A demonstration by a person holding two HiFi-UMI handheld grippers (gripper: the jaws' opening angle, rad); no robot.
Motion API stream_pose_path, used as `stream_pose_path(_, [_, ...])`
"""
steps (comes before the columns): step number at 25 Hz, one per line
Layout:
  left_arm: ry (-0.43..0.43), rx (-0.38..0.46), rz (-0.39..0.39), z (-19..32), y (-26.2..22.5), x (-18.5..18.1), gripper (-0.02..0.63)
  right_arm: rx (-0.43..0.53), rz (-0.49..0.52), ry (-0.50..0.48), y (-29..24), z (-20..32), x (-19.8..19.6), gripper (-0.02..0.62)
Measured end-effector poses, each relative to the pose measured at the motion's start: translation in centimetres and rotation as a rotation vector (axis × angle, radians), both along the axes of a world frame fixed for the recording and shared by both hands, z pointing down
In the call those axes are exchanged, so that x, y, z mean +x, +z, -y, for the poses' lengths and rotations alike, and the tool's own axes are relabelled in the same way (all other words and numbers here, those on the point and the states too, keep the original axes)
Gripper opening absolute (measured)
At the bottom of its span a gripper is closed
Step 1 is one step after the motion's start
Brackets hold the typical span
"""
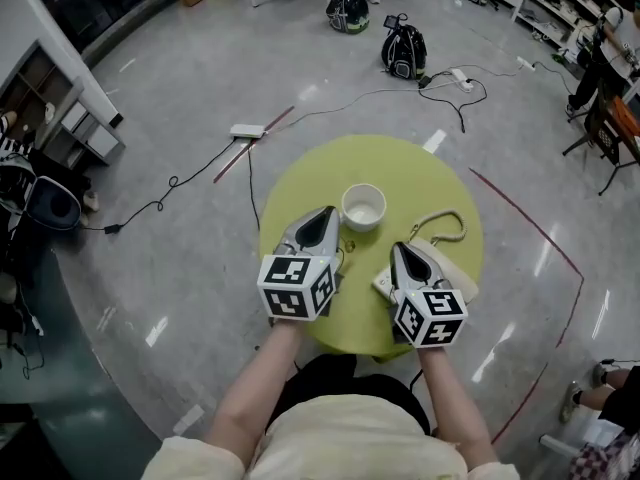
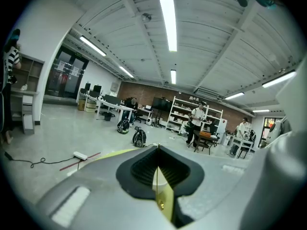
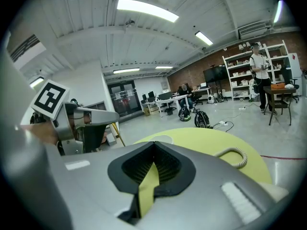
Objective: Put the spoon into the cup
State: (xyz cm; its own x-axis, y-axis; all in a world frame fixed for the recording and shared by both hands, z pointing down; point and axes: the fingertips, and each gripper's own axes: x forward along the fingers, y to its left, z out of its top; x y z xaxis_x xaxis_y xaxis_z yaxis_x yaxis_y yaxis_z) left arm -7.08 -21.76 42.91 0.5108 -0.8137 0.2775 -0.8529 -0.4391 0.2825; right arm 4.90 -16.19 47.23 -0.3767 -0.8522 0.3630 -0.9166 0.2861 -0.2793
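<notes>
Cup [image 1: 363,206] sits just beside left gripper [image 1: 329,213], clamped on what seems a thin spoon [image 2: 160,204]; right gripper [image 1: 397,249] closed.

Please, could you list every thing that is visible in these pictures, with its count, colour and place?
table: one, yellow-green, round, centre.
cup: one, white, near the table's middle.
spoon: one, thin, gold, edge-on between the left tool's jaws.
cord: one, beige, coiled, on the table ahead of the right tool.
flat object: one, whitish, table's right edge, partly under the right tool.
backpacks: two, black, on the grey floor beyond the table.
power strip: one, white, floor, cabled.
left tool: one, grey, shut on the spoon.
right tool: one, grey, shut, empty.
arms: two, cream sleeves, bottom of head view.
</notes>
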Motion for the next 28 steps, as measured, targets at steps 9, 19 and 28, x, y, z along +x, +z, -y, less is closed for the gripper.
stream_pose_path(9, [0.021,-0.001,-0.008,2.3,-1.3,0.0,0.005,-0.015,-0.003,0.007,0.3,1.0,-0.9,0.002])
stream_pose_path(19, [0.031,0.025,-0.025,4.3,-2.9,1.1,0.005,-0.023,-0.013,0.018,0.6,1.7,0.3,0.002])
stream_pose_path(28, [-0.001,0.008,-0.042,5.9,-1.7,2.5,0.005,-0.048,-0.023,-0.002,1.1,2.9,1.1,0.002])
